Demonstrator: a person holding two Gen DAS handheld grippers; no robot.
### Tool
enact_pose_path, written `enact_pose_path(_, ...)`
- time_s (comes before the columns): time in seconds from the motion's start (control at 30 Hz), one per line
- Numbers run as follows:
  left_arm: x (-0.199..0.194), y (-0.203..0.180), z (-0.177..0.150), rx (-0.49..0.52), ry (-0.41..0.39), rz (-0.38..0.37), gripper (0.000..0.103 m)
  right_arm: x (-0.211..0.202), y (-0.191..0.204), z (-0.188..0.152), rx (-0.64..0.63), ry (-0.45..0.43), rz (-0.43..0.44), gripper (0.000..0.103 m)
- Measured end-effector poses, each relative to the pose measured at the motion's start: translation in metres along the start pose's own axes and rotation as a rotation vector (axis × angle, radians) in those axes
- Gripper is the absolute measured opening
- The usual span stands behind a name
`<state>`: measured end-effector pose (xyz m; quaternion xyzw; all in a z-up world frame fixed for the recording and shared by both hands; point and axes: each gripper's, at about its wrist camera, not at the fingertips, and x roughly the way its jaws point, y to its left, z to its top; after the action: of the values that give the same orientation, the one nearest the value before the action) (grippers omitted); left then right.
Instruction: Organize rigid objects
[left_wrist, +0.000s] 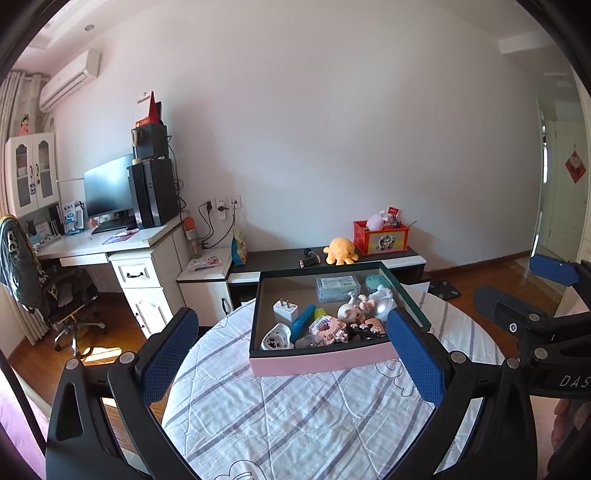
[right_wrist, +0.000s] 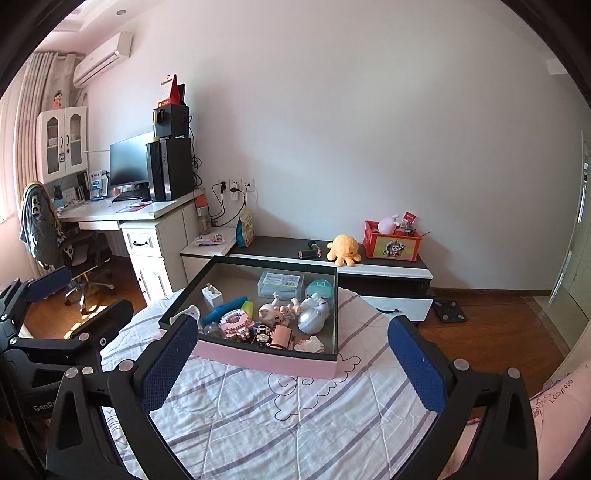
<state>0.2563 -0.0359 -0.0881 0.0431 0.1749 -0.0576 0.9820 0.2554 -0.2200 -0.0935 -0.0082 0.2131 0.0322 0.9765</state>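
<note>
Now both left tongs (left_wrist: 293, 354) and right tongs (right_wrist: 293, 363) spread wide, empty, above box (right_wrist: 269, 360).

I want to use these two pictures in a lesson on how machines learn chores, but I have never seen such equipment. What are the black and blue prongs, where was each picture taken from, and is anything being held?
There is no robot here. A person holds a two-finger clamp in each hand, and a wide-angle camera on each clamp looks forward along its fingers. One picture comes from the left gripper, the other from the right gripper. The blue parts are the padded fingers.

Both look down at a round table under a striped cloth. On it stands a shallow pink box full of small things: a white plug adapter, a blue tool, little figurines.

Both grippers are open and hold nothing.
</note>
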Motion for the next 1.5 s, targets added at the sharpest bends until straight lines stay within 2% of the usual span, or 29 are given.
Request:
enact_pose_path(0.4, -0.104, 0.014, -0.013, -0.062, -0.135, 0.025, 0.103, -0.097, 0.024, -0.021, 0.014, -0.152, 0.015, 0.103)
enact_pose_path(0.67, -0.156, 0.010, -0.017, -0.056, -0.215, 0.060, 0.103, -0.145, 0.033, -0.035, 0.022, -0.206, 0.015, 0.103)
enact_pose_path(1.07, -0.194, 0.005, -0.018, -0.063, -0.261, 0.070, 0.103, -0.200, 0.044, -0.041, 0.006, -0.288, -0.025, 0.103)
enact_pose_path(1.5, -0.208, -0.001, -0.021, -0.059, -0.282, 0.067, 0.103, -0.222, 0.049, -0.046, 0.007, -0.335, -0.061, 0.103)
